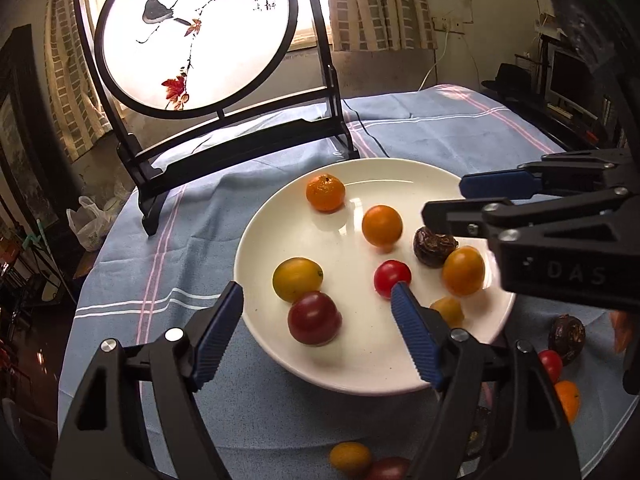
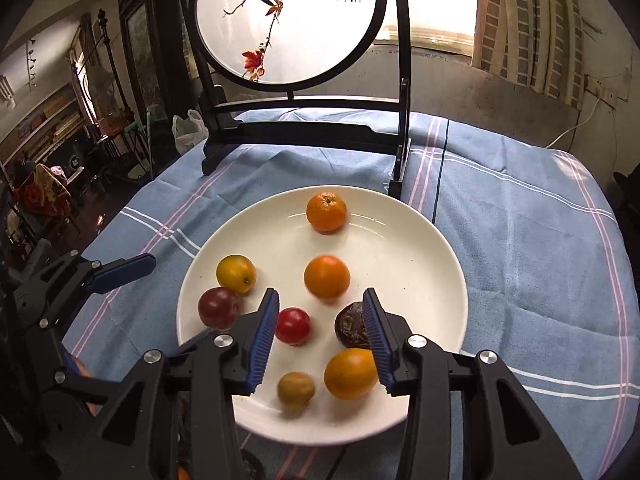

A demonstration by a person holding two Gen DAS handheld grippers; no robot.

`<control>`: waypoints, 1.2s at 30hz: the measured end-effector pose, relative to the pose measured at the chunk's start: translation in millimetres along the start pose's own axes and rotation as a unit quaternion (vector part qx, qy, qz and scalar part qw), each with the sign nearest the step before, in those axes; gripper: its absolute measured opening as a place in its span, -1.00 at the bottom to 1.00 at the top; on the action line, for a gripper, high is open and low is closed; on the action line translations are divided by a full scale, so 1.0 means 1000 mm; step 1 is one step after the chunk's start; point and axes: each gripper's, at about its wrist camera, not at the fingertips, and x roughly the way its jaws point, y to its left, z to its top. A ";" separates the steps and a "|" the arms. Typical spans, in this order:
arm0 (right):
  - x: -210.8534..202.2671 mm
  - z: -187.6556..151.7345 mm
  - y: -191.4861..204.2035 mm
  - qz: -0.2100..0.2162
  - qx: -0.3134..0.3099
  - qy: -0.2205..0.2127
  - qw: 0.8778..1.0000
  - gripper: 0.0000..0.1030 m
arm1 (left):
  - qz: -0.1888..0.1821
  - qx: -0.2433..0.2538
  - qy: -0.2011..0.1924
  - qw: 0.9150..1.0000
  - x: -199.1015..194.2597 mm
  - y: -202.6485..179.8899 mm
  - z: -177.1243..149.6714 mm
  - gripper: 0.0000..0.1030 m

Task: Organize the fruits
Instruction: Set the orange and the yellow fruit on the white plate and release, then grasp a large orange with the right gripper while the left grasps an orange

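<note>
A white plate (image 1: 360, 360) (image 2: 420, 248) on a blue cloth holds several small fruits: a mandarin (image 1: 325, 192) (image 2: 326, 212), an orange tomato (image 1: 382, 225) (image 2: 327, 277), a yellow one (image 1: 297, 279) (image 2: 236, 274), a dark red one (image 1: 314, 318) (image 2: 218, 307), a red cherry tomato (image 1: 392, 278) (image 2: 293, 326), a brown date (image 1: 434, 247) (image 2: 352, 326), another orange fruit (image 1: 463, 271) (image 2: 351, 373) and a small yellowish one (image 1: 448, 311) (image 2: 296, 390). My left gripper (image 1: 316, 312) is open and empty over the plate's near rim. My right gripper (image 2: 320, 320) is open and empty above the plate; it also shows in the left wrist view (image 1: 444, 200).
A black-framed round bird screen (image 1: 192, 40) (image 2: 288, 20) stands behind the plate. Loose fruits lie on the cloth beside the plate: a date (image 1: 566, 334), a red tomato (image 1: 551, 364), an orange one (image 1: 568, 400), a yellow one (image 1: 350, 458). A white bag (image 1: 90, 220) hangs off the table's far left.
</note>
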 end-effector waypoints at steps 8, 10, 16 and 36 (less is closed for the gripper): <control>-0.083 -0.042 0.020 0.012 -0.036 -0.034 0.999 0.00 | -0.012 -0.024 -0.035 0.999 -0.064 0.019 -0.025 0.44; -0.106 -0.061 0.026 0.012 -0.045 -0.041 0.998 0.01 | -0.010 -0.021 -0.040 0.999 -0.082 0.019 -0.036 0.44; -0.135 -0.125 0.036 0.010 -0.057 -0.019 0.998 0.03 | -0.042 -0.012 -0.020 0.999 -0.111 0.003 -0.080 0.44; -0.056 -0.167 0.020 -0.013 -0.063 0.074 0.995 -0.19 | -0.102 -0.005 0.077 0.992 -0.060 -0.039 -0.128 0.09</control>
